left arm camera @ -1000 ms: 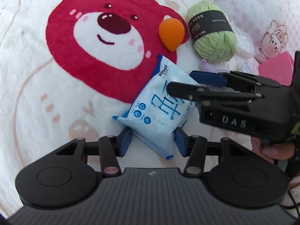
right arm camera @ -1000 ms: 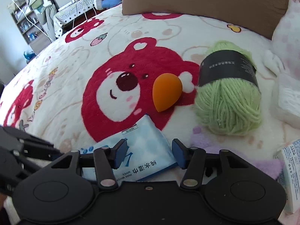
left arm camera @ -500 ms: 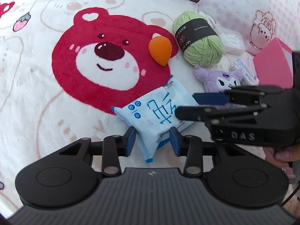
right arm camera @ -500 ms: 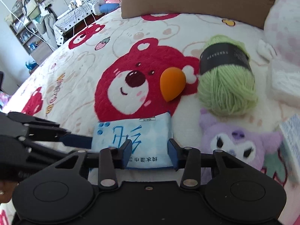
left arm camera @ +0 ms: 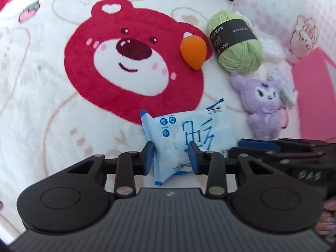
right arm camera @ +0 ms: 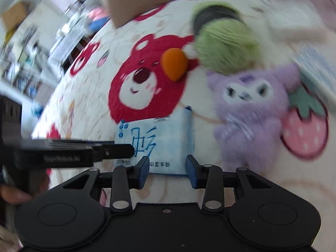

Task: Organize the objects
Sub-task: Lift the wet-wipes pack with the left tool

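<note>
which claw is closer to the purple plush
Right. The right claw is beside the plush, the left claw farther off; both have just been closing with the wipes between their jaws.

The left hand-held gripper (left arm camera: 171,157) points steeply down, its blue pads pressed against the two sides of a pale blue packet (left arm camera: 189,134), which bulges between them; the jaws have just been closing. In the right wrist view its black fingers (right arm camera: 113,150) reach in from the left edge across that packet. The right hand-held gripper (right arm camera: 168,171) also angles down, its jaws narrowed after closing, with the packet's lower edge between the blue pads; whether they press on it is unclear in the blurred view. A fingertip of the person's right hand (left arm camera: 328,220) shows behind the right hand-held gripper's body.
</note>
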Motion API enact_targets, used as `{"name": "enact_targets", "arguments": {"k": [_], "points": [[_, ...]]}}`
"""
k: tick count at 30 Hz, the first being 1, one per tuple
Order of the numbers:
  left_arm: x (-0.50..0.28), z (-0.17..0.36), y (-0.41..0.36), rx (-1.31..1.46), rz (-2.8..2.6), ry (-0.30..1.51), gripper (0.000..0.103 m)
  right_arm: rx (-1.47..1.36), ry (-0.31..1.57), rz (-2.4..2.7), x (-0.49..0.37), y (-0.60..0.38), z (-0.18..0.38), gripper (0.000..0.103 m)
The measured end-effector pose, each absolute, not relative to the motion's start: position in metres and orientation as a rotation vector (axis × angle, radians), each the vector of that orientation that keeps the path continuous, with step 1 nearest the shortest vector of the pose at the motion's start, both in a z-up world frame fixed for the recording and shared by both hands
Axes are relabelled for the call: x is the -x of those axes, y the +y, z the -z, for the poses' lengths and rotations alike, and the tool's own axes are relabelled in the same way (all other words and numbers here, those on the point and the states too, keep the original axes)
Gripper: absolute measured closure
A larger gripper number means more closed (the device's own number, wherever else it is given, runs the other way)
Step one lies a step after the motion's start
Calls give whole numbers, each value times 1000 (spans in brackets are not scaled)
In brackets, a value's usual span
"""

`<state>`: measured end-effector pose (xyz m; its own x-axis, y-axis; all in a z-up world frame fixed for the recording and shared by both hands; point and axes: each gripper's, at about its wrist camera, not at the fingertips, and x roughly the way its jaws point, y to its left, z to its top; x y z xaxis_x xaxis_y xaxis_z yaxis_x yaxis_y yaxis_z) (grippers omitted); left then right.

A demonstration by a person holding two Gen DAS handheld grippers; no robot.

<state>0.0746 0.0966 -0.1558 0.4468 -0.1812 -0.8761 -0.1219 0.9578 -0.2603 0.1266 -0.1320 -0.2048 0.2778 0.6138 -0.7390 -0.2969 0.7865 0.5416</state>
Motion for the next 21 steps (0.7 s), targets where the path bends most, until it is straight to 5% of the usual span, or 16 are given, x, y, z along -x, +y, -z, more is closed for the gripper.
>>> {"name": "enact_targets", "arguments": {"k": [13, 21], "points": [[-71, 164, 109, 465, 50, 1160, 69, -77, 1031, -613, -111, -99, 205, 64], [-74, 149, 88, 222, -3, 1117, 70, -37, 935, -575, -94, -98, 210, 65]]}}
